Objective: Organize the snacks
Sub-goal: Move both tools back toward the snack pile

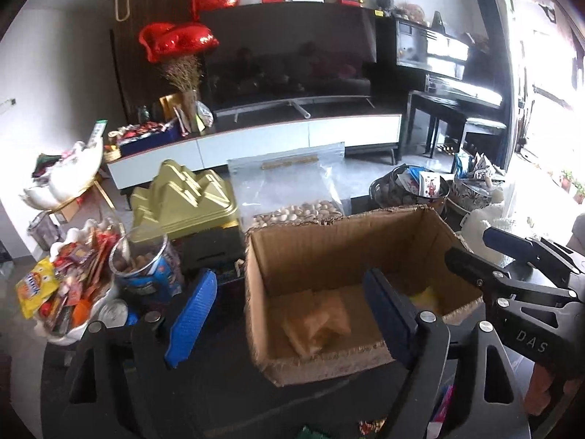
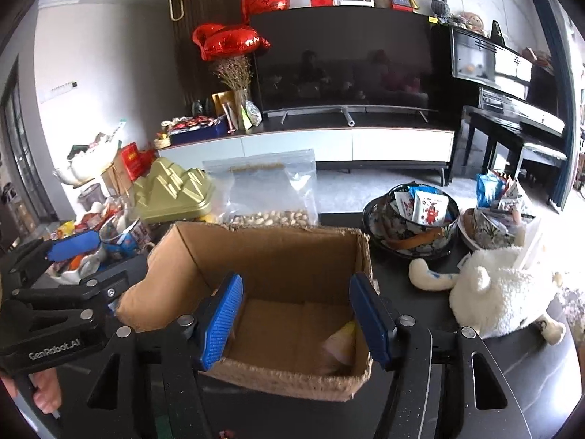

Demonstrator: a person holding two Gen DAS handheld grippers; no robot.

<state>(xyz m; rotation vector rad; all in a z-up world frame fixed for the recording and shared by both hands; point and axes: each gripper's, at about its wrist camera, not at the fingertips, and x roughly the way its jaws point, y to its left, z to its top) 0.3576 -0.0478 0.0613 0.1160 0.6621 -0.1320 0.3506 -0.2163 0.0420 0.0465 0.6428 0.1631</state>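
A large dark television (image 2: pixel 343 62) stands on a low white cabinet (image 2: pixel 310 146) against the pale wall, with a black piano (image 2: pixel 504 84) to its right and red heart balloons (image 2: pixel 230 42) to its left.

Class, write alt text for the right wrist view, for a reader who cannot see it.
An open right gripper with blue pads hovers over an open cardboard box on a dark table, a wrapped snack in the box's corner. Behind stands a zip bag of pistachios; right, a white plush toy and bowls of snack packets; the left gripper shows at left.
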